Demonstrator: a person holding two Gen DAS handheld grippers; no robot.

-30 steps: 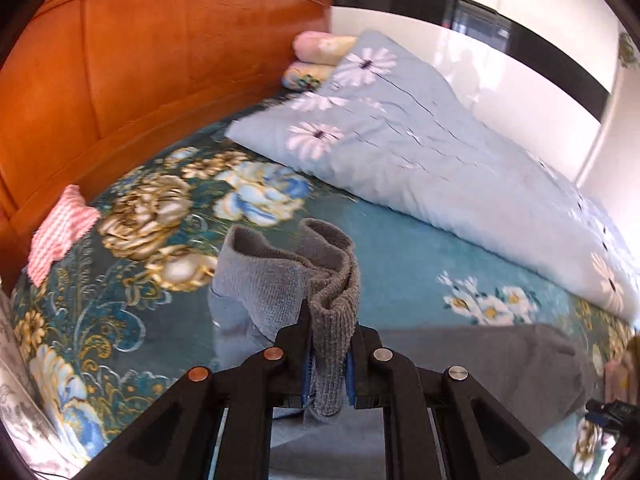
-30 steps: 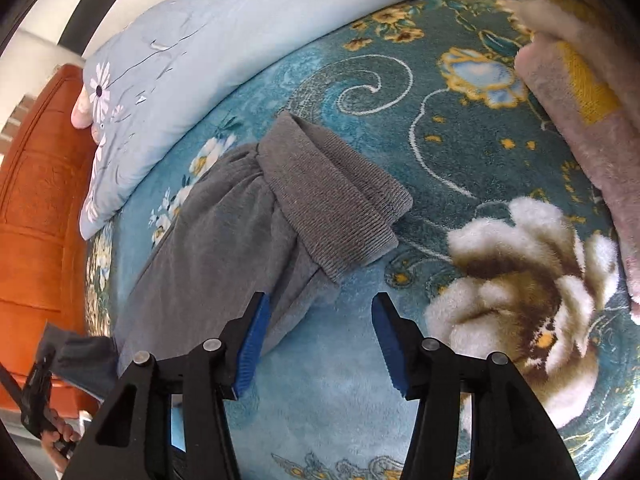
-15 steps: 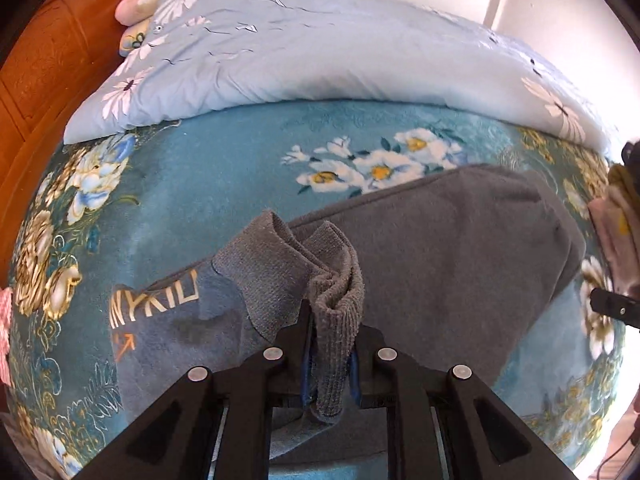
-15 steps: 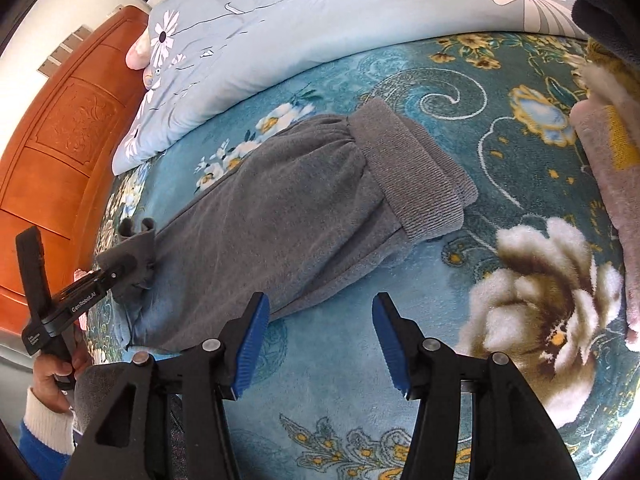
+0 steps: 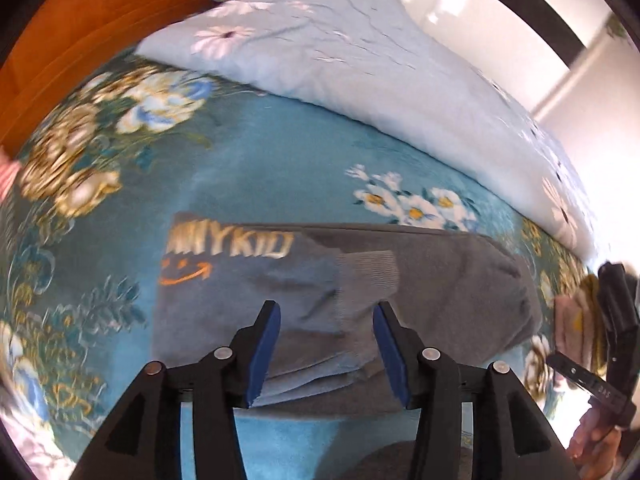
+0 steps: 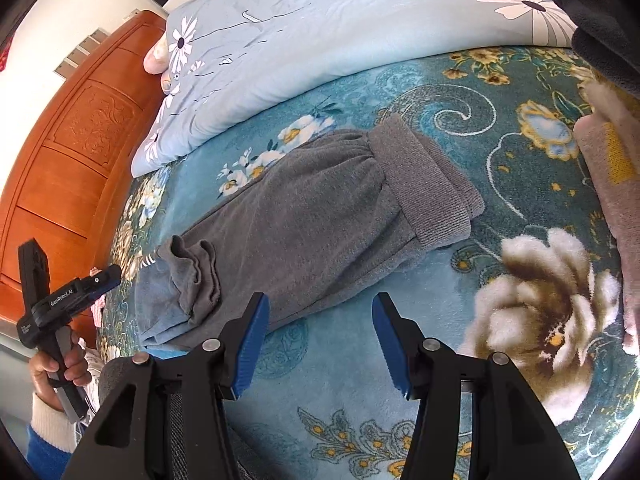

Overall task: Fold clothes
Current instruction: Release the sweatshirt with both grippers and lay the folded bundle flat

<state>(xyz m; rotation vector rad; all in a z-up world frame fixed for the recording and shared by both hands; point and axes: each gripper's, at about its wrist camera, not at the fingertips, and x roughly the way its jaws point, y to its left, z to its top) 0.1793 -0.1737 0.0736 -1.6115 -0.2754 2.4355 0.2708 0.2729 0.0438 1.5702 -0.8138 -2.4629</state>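
Showed a bed under a teal plush blanket patterned with gold and white flowers [image 6: 440, 420], backed by an orange carved wooden headboard [image 6: 72, 160], with a pale blue daisy-printed duvet [image 6: 320, 32] bunched along the bed's far edge.

Showed grey fleece jogging trousers [image 6: 312, 216] lying flat mid-bed, closer to the near edge than to the duvet. Ran lengthwise roughly parallel to that near edge: wide ribbed band [image 6: 428, 188] pointing away from the headboard, doubled-over end with gold lettering [image 5: 240, 244] pointing toward it. Had the ribbed grey cuffs [image 5: 368, 276] laid back on top near the lettered end, rumpled.

Found the left gripper [image 5: 326, 312] over the cuffs, jaws having just been opening, now at a middling gap, cloth lying between them but not pinched. Found the right gripper [image 6: 320, 304] at a similar middling gap, empty, over bare blanket just beside the trousers' near side.

Looked like the release of a first fold. Called for lifting the left gripper straight clear without snagging the cuffs, then flattening them square with the trousers' sides before any further fold across the long axis.
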